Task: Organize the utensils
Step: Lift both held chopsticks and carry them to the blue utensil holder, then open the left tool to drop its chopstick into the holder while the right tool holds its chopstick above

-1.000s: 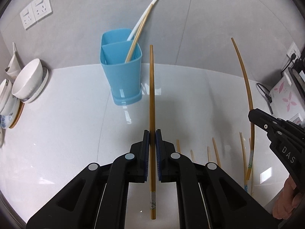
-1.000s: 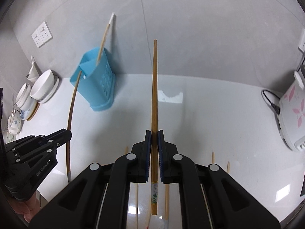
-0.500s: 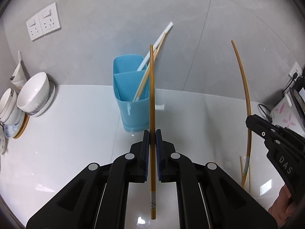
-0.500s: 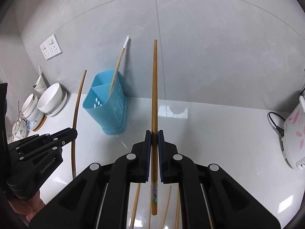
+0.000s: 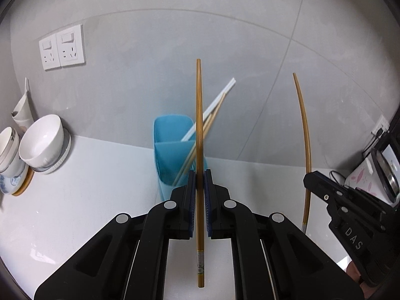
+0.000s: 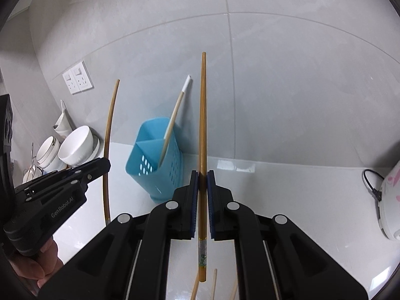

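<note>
Two grippers, each one pinching a wooden chopstick, above a white kitchen counter.

The grey tiled wall carries a double socket panel; white bowls stand at the left and the blue utensil holder stands against the wall with chopsticks inside. "GenRobot.AI" is written on the left gripper and "DAS" on the right gripper. Both jaws are pressed together, each on its own chopstick, near the holder.

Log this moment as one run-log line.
left tool: shut on chopstick | right tool: shut on chopstick | blue holder: ahead
</note>
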Demonstrator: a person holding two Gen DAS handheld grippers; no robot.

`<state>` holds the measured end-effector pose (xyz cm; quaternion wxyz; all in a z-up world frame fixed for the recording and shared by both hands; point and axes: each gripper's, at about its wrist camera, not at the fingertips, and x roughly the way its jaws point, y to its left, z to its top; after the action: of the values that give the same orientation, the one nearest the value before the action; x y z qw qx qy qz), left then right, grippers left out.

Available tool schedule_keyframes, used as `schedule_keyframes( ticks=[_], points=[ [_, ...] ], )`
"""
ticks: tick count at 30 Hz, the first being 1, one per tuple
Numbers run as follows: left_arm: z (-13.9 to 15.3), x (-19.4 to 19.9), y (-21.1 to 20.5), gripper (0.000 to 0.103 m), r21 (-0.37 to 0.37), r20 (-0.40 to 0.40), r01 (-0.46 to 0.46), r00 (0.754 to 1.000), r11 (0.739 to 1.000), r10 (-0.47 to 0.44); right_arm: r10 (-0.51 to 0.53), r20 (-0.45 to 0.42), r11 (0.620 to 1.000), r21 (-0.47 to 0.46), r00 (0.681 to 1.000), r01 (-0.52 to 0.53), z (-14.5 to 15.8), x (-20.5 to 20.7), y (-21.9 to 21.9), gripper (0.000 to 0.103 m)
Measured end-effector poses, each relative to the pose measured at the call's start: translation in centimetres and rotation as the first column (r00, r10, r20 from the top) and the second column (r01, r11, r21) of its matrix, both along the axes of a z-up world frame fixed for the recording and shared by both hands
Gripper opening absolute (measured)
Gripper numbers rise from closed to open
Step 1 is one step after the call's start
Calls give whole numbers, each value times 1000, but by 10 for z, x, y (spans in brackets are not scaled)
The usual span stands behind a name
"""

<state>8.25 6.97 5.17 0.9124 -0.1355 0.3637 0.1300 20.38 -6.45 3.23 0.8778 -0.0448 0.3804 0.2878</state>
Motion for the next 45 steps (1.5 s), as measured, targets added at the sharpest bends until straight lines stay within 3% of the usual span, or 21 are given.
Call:
schedule_keyframes(
  ticks=[12,29,35,45],
  points=[
    [21,21,27,6,3,152,7,988,1000,-8,-1,20,998,58,1000,-1,4,20,19,6],
    [5,54,35,6,112,311,1,950,994,-36,-20,-1,992,128,1000,20,-16,52,28,6],
    [-5,62,36,6,139,338,-8,940,990,-39,-30,-19,992,121,999,32,-26,57,26,6],
    [-30,72,38,6,153,301,-9,953,988,-38,-30,-30,993,109,999,33,-34,60,31,6]
  ],
)
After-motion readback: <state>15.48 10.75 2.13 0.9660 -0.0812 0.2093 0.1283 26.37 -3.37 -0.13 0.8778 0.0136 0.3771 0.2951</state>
